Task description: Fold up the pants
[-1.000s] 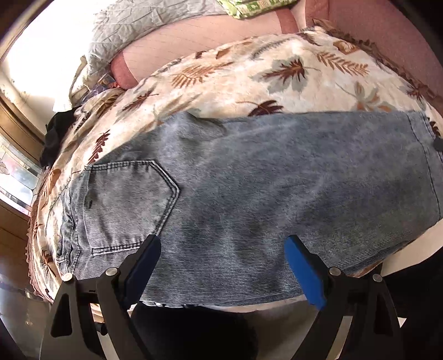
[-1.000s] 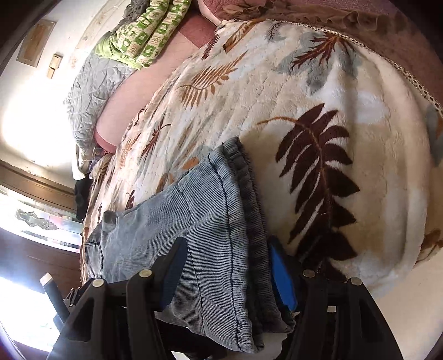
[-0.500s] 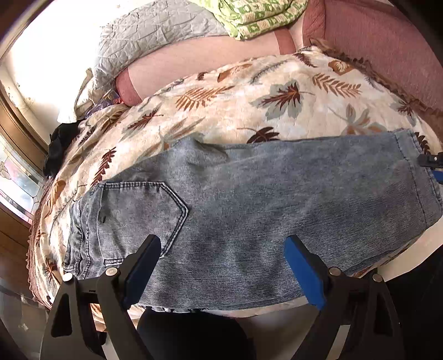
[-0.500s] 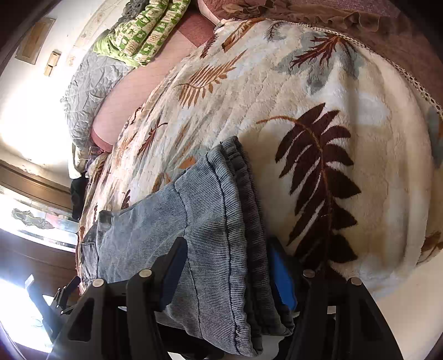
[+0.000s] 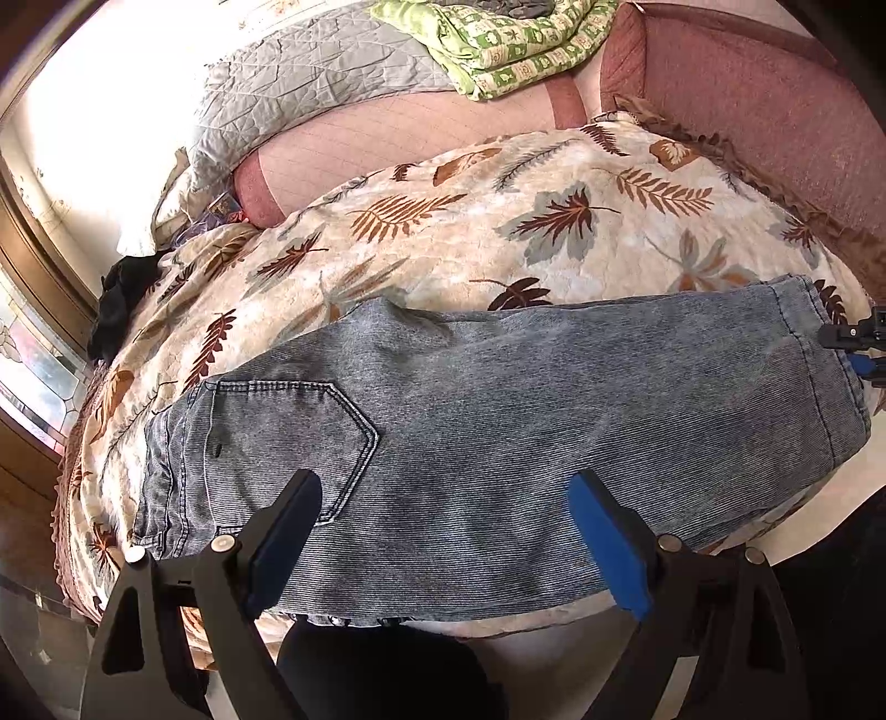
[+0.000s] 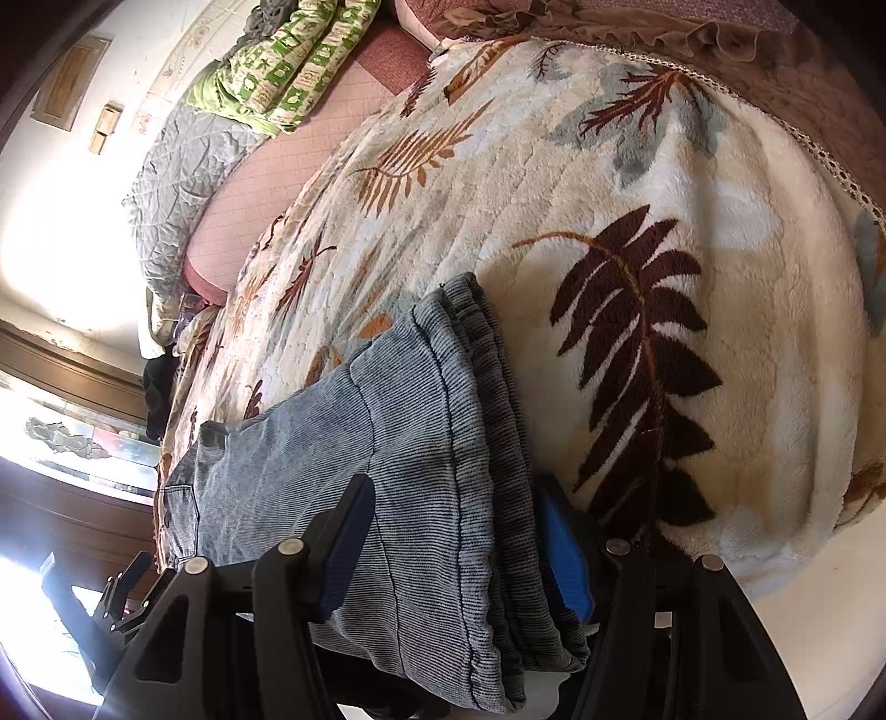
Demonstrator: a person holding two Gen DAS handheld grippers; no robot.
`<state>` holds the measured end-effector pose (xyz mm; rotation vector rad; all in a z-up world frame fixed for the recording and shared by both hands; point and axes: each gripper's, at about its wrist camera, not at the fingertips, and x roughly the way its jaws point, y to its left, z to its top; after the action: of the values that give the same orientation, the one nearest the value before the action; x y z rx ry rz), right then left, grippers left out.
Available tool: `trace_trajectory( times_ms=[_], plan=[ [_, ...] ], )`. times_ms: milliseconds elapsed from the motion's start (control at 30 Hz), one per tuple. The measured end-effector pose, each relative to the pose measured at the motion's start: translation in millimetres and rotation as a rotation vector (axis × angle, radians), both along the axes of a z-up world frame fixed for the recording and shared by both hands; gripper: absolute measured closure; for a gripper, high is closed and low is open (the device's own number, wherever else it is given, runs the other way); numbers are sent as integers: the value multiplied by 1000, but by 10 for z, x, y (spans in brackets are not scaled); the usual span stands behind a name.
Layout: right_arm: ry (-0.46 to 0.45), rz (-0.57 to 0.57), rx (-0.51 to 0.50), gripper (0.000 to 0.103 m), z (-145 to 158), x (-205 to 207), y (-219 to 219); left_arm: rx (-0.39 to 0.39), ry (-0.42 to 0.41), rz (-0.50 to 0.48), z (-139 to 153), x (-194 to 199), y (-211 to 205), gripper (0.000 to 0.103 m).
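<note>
Pants (image 5: pixel 498 421) of faded blue denim lie flat across the near edge of a bed, spread on a cream blanket (image 5: pixel 470 232) printed with brown and grey leaves. We find the legs stacked one on the other, waistband toward the left of the left wrist view and hems toward the right. One back pocket (image 5: pixel 288 437) faces up near the waistband.

We note the left tool (image 5: pixel 443 537) above the near edge of the pants, its two blue-padded fingers spread wide apart with nothing between them. Whether the pads touch the cloth we cannot tell.

The right tool (image 6: pixel 454 548) sits at the hem end (image 6: pixel 476 443). Its fingers stand either side of the stacked hems, the left finger on top of the denim and the right finger just beside the hem edge against the blanket. The fingers are apart, with the cloth between them but not pinched. In the left wrist view this tool shows only as a dark tip at the far right edge, beside the hems.

Beyond the blanket we record a pink bed sheet (image 5: pixel 387 144), a grey quilted cover (image 5: pixel 310 77) and a green patterned cloth (image 5: pixel 498 44) at the head of the bed.
</note>
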<state>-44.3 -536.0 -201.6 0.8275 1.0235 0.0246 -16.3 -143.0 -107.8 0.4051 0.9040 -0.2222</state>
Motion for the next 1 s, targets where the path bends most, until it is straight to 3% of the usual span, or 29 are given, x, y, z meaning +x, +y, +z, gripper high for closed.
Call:
trace_trajectory(
  times_ms=[233,533,1000],
  plan=[
    [-3,5,-11,39,8,1,13,-7,-6,2,22,-16,13,11],
    [2,-12,-31,65,10,-19,-10,-19,1,19,4,1,71,11],
    [9,-18,-44,61,29,-12,-11,-7,25,34,-101,47,103,11]
  ],
)
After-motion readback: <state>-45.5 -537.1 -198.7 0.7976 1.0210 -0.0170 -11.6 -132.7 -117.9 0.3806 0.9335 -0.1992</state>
